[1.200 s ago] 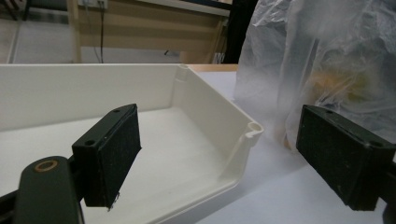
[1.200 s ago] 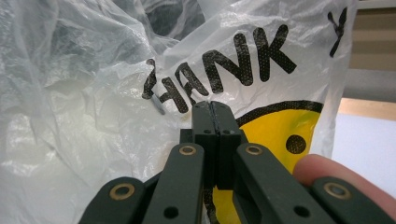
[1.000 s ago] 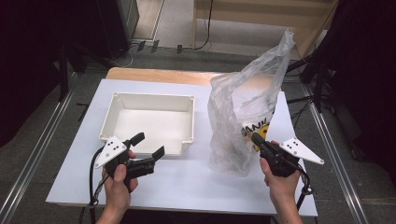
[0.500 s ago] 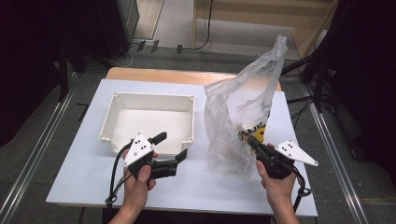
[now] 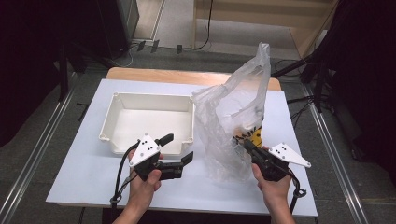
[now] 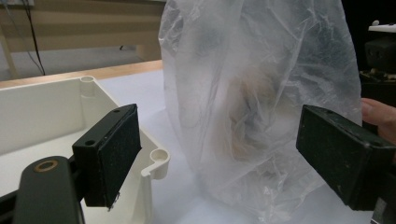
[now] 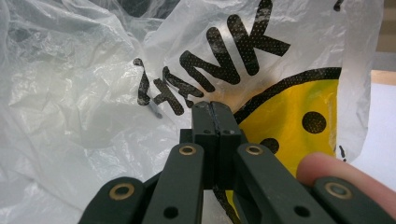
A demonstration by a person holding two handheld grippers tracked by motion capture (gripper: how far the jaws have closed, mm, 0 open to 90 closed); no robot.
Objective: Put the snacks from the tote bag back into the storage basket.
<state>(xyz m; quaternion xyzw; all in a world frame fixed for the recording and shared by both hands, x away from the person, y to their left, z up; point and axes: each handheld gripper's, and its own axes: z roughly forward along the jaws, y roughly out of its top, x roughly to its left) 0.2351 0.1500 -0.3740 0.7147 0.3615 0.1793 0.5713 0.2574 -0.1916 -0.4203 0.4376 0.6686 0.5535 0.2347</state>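
Observation:
A crumpled clear plastic bag [image 5: 229, 116] with black lettering and a yellow print stands on the white table, right of a white tray [image 5: 116, 98]. My right gripper [image 5: 246, 142] is shut on the bag's lower right side; in the right gripper view its jaws [image 7: 215, 109] meet against the printed film [image 7: 84, 93]. My left gripper [image 5: 178, 147] is open, lying level at the tray's near right corner and pointing at the bag. In the left gripper view the bag [image 6: 261, 93] stands beyond the gap between the pads [image 6: 219, 154], apart from them, and the tray's corner [image 6: 46, 107] lies at the left.
The tray holds nothing that I can see. A wooden board [image 5: 187, 74] runs along the table's far edge. Bare tabletop [image 5: 84, 172] lies left of my left hand. Metal rails run down the floor on both sides, with dark equipment beyond.
My left hand has moved right along the tray's front edge, closer to the bag. The bag and the right gripper have shifted slightly left, and the bag's top leans differently.

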